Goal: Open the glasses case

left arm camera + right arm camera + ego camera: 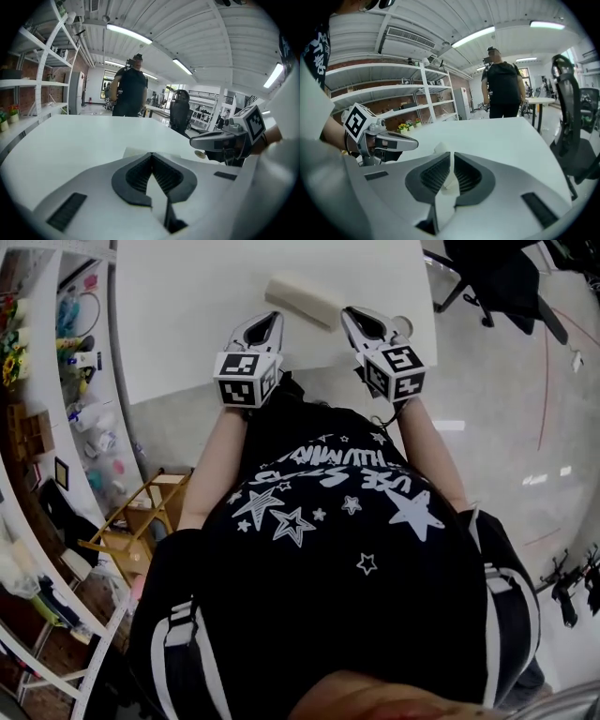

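- In the head view, a white table (187,315) filled the top of the frame
- The glasses case (302,301) was pale cream and looked closed. It lay a bit slanted on the table, near the top middle
- The left gripper (275,319) pointed up at the case from just under its left part
- The right gripper (348,313) had its tip right beside the right end of the case. This view did not show whether either tip touched it
- A black shirt with white stars (328,549) filled the lower half, and a wooden stool (141,521) stood on the floor at the left
- In the left gripper view, the left gripper (151,154) was clenched. Its dark pads met at the tips in the middle of the frame, with nothing held
- The glasses case (136,151) showed as a pale edge just past those tips
- The right gripper (199,139) came in from the right side, and a person in black (131,89) stood far off near the top middle
- In the right gripper view, the right gripper (451,155) was clenched too, holding nothing
- The glasses case (439,148) was a pale lump just past the tips, a little to the left
- The left gripper (410,144) showed at the left, under white shelves (393,89)
- A black chair (569,126) stood at the right edge
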A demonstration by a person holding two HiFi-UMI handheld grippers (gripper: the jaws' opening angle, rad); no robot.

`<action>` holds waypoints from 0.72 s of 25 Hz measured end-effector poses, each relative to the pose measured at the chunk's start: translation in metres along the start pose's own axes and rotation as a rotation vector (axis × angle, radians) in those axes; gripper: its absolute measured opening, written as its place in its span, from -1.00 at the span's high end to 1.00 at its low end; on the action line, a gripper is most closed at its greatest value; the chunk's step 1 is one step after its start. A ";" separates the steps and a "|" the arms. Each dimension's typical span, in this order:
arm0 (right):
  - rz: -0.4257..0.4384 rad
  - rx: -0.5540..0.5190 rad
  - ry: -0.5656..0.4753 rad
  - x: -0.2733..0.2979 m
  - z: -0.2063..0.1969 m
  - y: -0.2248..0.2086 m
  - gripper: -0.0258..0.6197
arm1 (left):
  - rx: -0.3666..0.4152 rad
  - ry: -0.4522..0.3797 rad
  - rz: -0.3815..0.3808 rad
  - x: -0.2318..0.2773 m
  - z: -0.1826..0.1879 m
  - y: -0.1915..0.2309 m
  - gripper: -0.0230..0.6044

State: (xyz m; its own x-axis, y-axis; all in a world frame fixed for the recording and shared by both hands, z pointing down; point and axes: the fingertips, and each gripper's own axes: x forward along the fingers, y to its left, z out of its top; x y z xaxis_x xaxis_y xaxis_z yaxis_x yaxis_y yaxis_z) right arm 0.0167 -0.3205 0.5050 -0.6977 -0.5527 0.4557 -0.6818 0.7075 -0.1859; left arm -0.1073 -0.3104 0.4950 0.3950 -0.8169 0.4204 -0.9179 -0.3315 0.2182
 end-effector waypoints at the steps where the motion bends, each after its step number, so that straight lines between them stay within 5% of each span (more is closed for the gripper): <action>1: -0.004 -0.004 0.015 0.004 -0.002 -0.002 0.89 | -0.003 0.017 -0.002 0.006 -0.003 0.003 0.89; 18: -0.067 -0.032 0.143 0.037 -0.010 -0.022 0.88 | 0.015 0.234 -0.009 0.062 -0.032 0.045 0.89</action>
State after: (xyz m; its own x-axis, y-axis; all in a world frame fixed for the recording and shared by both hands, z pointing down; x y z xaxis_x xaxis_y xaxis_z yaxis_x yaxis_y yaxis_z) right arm 0.0077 -0.3522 0.5349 -0.6108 -0.5329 0.5856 -0.7170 0.6860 -0.1237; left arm -0.1224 -0.3611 0.5592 0.4002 -0.6828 0.6113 -0.9139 -0.3470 0.2107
